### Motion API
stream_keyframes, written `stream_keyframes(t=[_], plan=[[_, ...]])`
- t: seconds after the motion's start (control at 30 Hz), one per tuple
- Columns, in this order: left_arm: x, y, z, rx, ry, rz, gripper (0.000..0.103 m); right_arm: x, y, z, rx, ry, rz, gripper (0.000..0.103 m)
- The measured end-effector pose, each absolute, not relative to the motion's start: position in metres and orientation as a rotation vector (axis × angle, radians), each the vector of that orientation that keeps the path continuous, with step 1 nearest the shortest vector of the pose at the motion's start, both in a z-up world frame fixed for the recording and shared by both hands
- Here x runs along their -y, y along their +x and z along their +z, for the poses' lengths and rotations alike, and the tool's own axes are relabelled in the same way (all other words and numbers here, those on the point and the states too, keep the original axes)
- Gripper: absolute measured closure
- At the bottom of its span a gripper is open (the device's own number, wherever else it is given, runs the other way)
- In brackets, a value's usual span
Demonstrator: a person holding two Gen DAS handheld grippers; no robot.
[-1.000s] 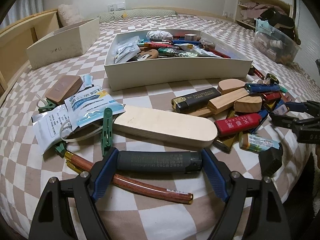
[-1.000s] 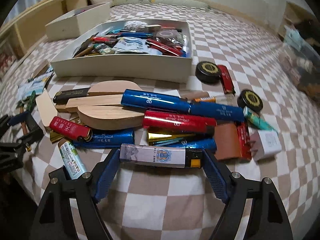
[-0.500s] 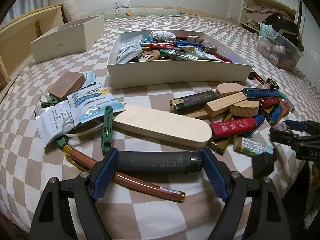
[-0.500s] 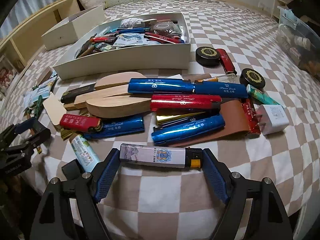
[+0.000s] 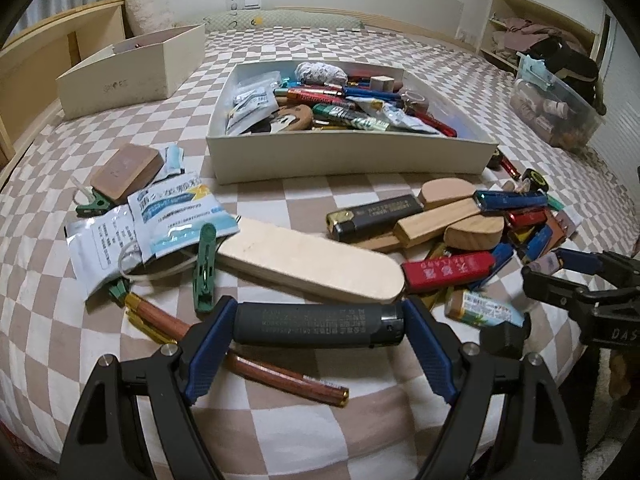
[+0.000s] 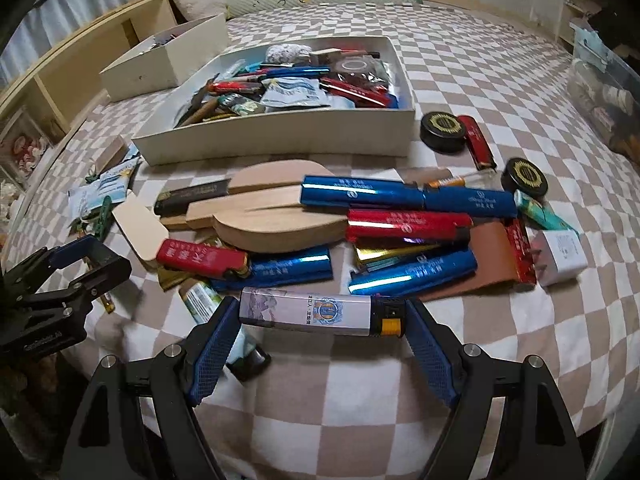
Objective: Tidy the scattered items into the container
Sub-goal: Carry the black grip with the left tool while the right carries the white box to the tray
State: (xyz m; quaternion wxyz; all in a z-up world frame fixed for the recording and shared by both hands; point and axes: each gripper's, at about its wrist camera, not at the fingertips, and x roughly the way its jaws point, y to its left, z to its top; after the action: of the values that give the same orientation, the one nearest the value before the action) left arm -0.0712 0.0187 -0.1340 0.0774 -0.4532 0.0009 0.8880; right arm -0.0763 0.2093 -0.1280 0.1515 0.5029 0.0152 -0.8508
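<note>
Container [image 5: 348,160] sat ahead of both claws on the checked bed [image 5: 280,432], its long side crosswise and half filled. We held the left claw [image 5: 318,330] clenched endwise on a dark lighter [image 5: 316,325], long axis crosswise. The right claw [image 6: 320,316] likewise grasped a printed lighter [image 6: 320,312], somewhat nearer the container.

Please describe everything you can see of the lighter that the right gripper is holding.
The lighter is a long, flat-sided stick with a pale printed wrap: a greyish landscape at its left end, a blue and gold emblem with small dark characters near the middle. Its right end has a black head with a yellow-orange button. It lies crosswise and about level, clamped end to end between the blue pads of the right gripper, above the checked bedcover. Only the pads seem to touch it. Material looks like plastic.
</note>
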Motion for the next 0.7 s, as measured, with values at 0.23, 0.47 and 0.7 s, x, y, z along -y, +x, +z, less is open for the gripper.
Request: stream_keyframes(t=[0.23,0.47,0.7], plan=[[-0.022,-0.085,-0.119,-0.02,-1.317,2.661,0.02,-0.202,-0.09,-0.121,-0.037,1.437,-2.422,0.021],[-0.026,-0.108,-0.104,-0.049,-1.271,2.681,0.02,-0.198,-0.109,-0.107,-0.031,1.398,-2.435,0.021],[-0.027,-0.131,-0.095,-0.018,-1.251,2.694,0.02,-0.195,-0.127,-0.102,-0.009,1.387,-2.442,0.021]])
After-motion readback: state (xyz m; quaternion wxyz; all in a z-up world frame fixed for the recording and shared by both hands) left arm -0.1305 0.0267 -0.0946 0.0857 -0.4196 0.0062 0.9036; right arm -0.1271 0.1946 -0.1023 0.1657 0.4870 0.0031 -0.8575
